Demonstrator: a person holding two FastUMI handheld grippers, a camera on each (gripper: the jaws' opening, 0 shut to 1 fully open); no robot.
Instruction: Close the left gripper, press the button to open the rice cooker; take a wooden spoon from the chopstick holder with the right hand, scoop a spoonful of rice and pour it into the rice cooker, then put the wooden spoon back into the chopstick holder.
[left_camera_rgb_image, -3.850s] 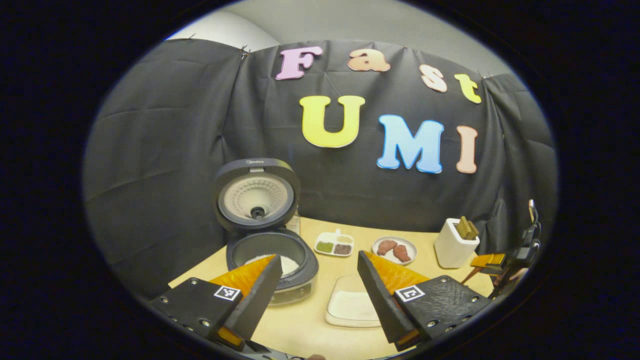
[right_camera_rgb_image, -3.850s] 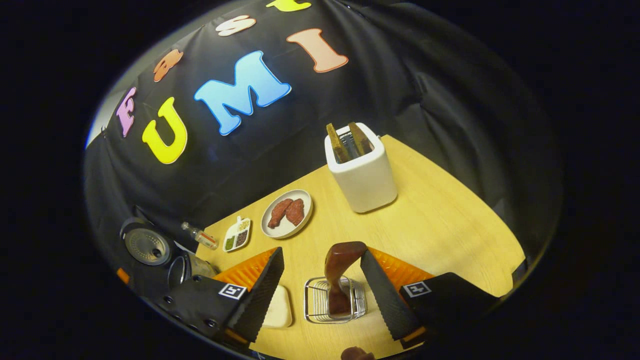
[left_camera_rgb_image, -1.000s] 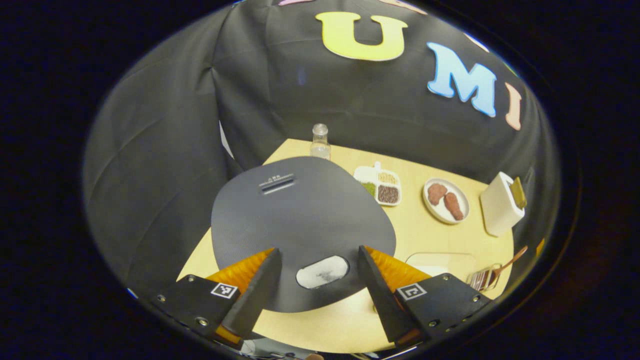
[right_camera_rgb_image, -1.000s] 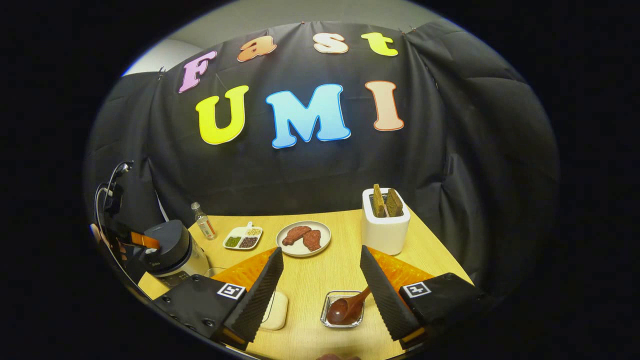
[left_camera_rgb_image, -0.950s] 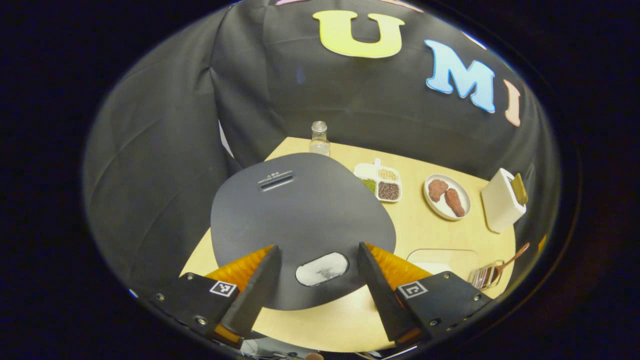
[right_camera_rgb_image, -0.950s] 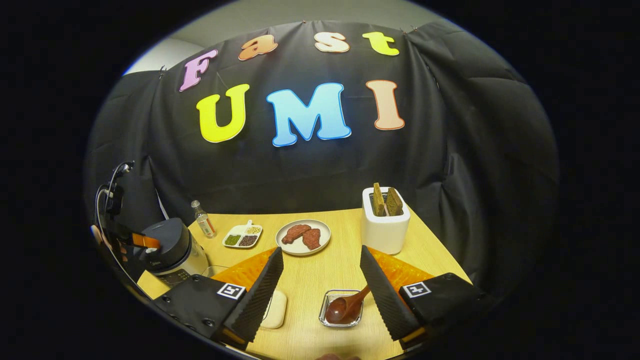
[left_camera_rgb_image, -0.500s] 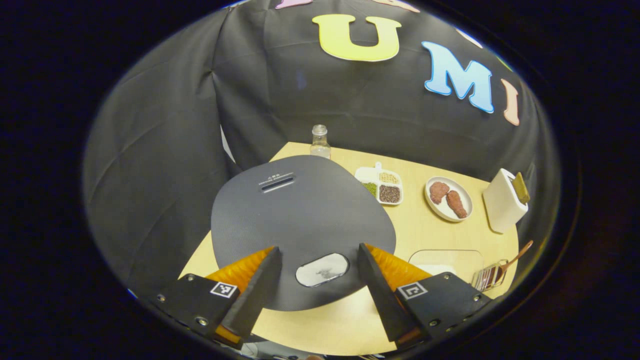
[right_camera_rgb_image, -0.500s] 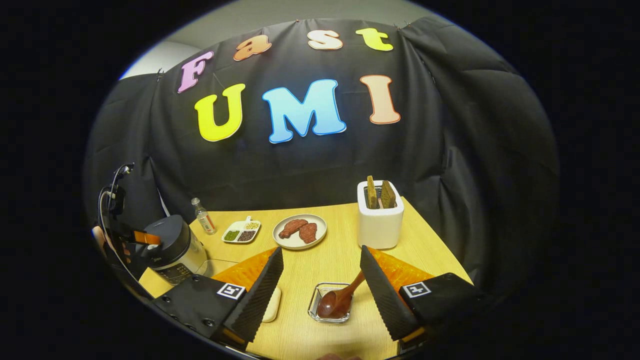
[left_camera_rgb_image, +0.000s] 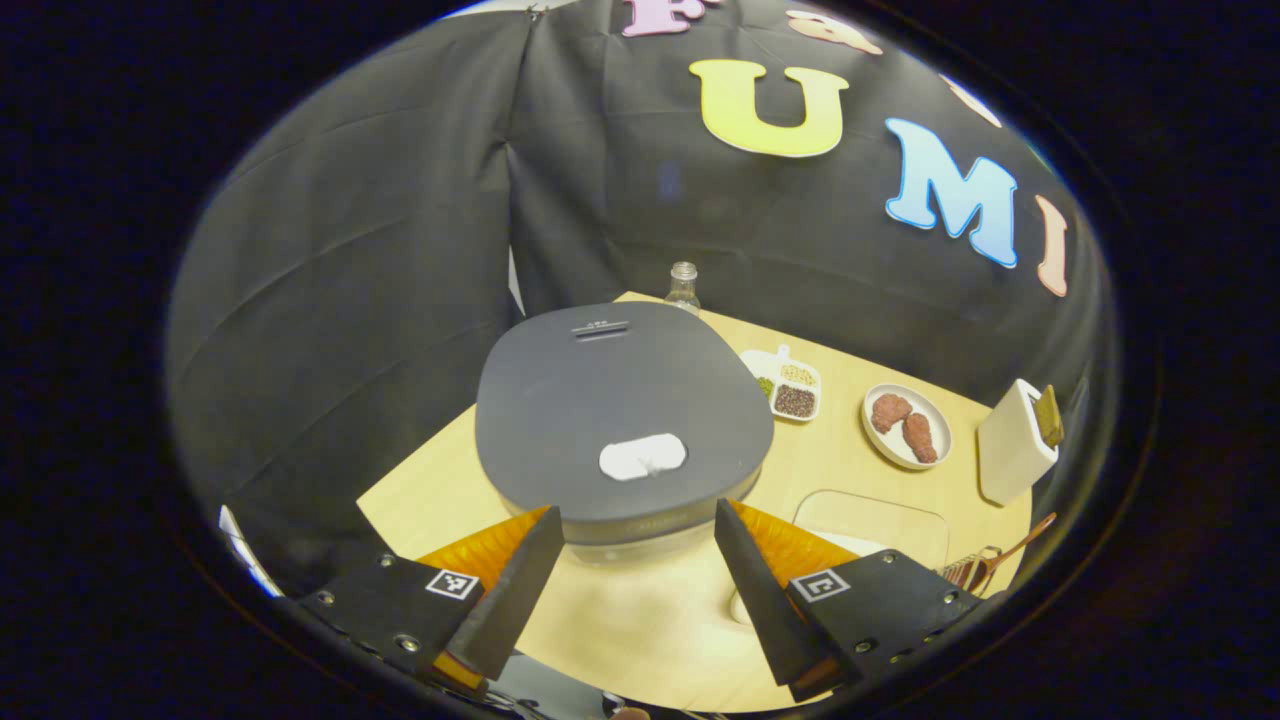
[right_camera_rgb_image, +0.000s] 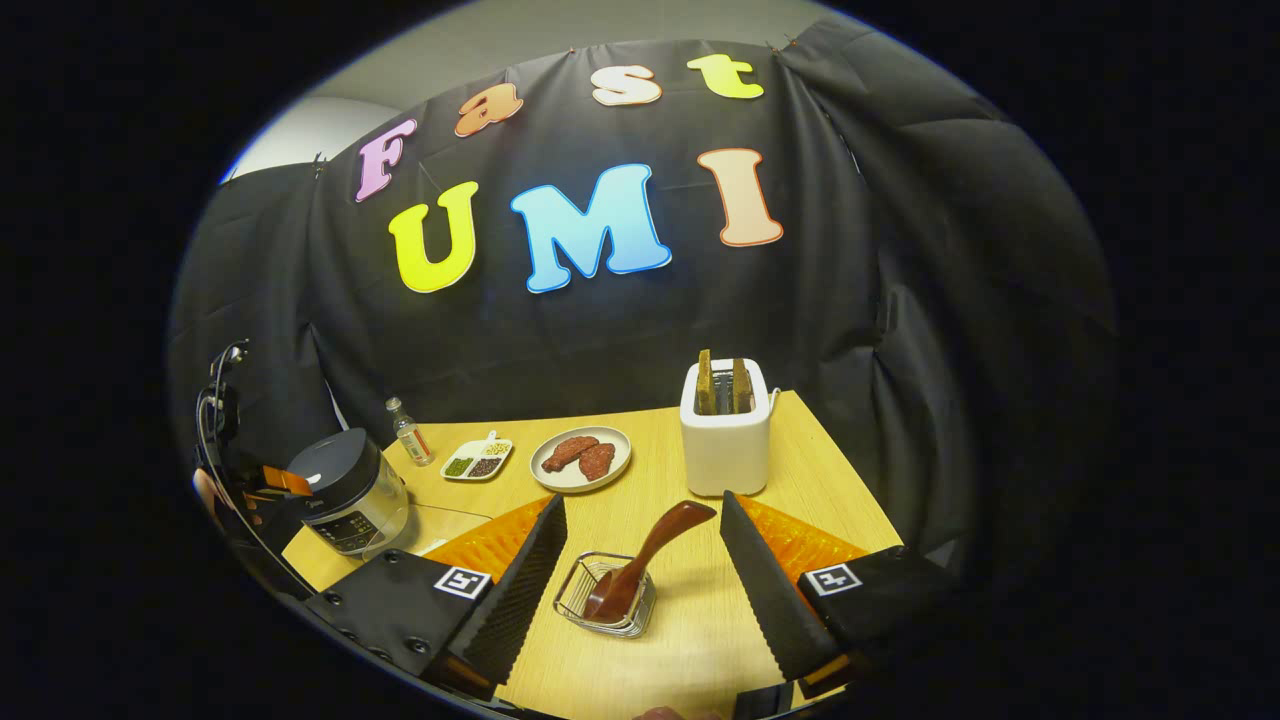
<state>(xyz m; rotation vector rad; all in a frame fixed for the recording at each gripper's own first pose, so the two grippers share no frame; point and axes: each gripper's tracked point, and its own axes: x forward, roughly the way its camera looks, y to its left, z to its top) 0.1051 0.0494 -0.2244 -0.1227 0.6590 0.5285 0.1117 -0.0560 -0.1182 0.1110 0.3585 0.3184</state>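
Rice cooker (left_camera_rgb_image: 622, 420) sits with its lid down, pale button (left_camera_rgb_image: 642, 457) facing up, just ahead of the left gripper (left_camera_rgb_image: 630, 585), whose fingers stand spread. Right gripper (right_camera_rgb_image: 640, 580) is likewise spread, empty, above the wire chopstick holder (right_camera_rgb_image: 606, 596), where the wooden spoon (right_camera_rgb_image: 645, 554) leans tilted, seemingly bowl down

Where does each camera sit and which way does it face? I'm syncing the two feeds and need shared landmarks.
Left gripper view: rides the left gripper, above the closed rice cooker, looking down; its two open fingers show.
Right gripper view: rides the right gripper, low over the table, facing the chopstick holder with the wooden spoon; open fingers show.
Shared: rice cooker, toaster, plate of meat, holder with spoon.
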